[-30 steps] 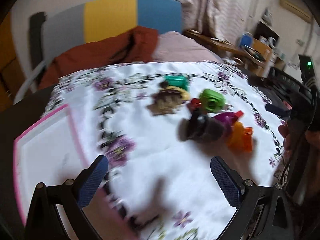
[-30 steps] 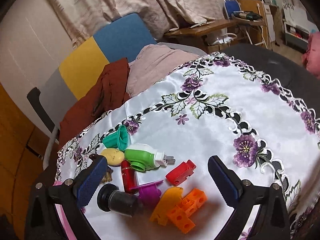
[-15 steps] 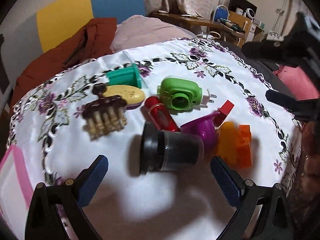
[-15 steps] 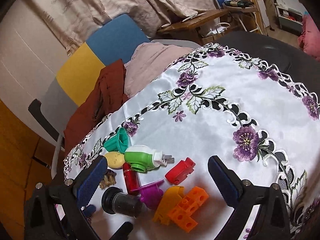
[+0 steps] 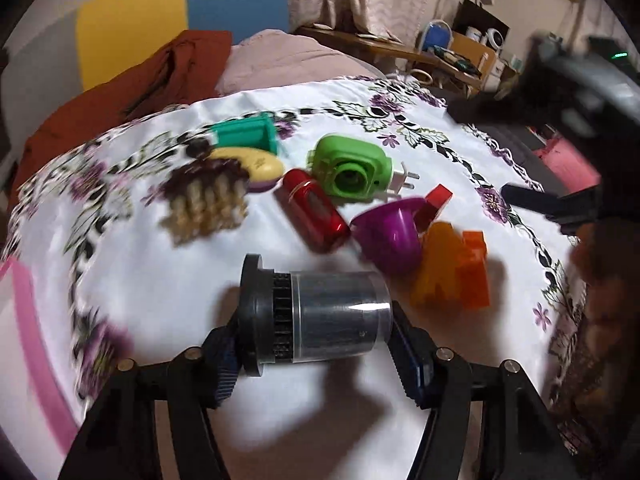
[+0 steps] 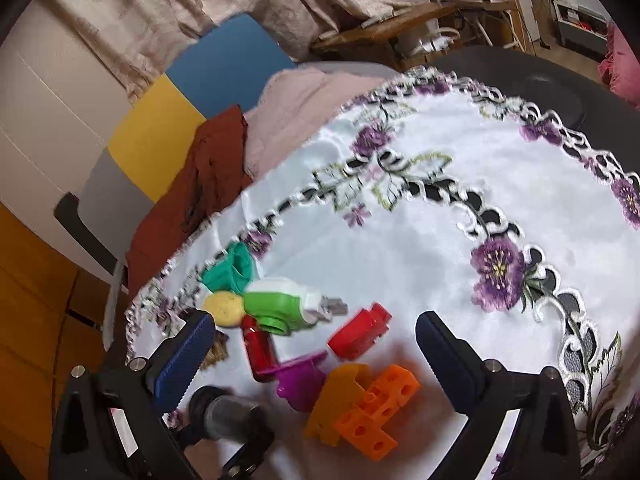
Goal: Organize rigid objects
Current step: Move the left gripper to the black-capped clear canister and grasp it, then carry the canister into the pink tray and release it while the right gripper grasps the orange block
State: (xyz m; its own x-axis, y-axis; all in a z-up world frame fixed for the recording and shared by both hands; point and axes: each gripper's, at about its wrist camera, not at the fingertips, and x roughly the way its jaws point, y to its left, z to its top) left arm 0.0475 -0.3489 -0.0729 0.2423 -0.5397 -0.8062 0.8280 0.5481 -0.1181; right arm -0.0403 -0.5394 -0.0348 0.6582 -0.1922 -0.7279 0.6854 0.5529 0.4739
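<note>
Left gripper [image 5: 316, 354] fingers clamped on dark canister [image 5: 320, 316], lying sideways. Right gripper [image 6: 312, 354] fingers apart above toys near desk [image 6: 420, 240] edge.

No text, label, brand or number can be read in either view. The white sticker [image 6: 121, 432] on the body of the right gripper [image 6: 308, 354] carries small print, but it is too blurred to make out. Marks on the yellow oval piece [image 5: 256, 166] are likewise too smeared to read.
</note>
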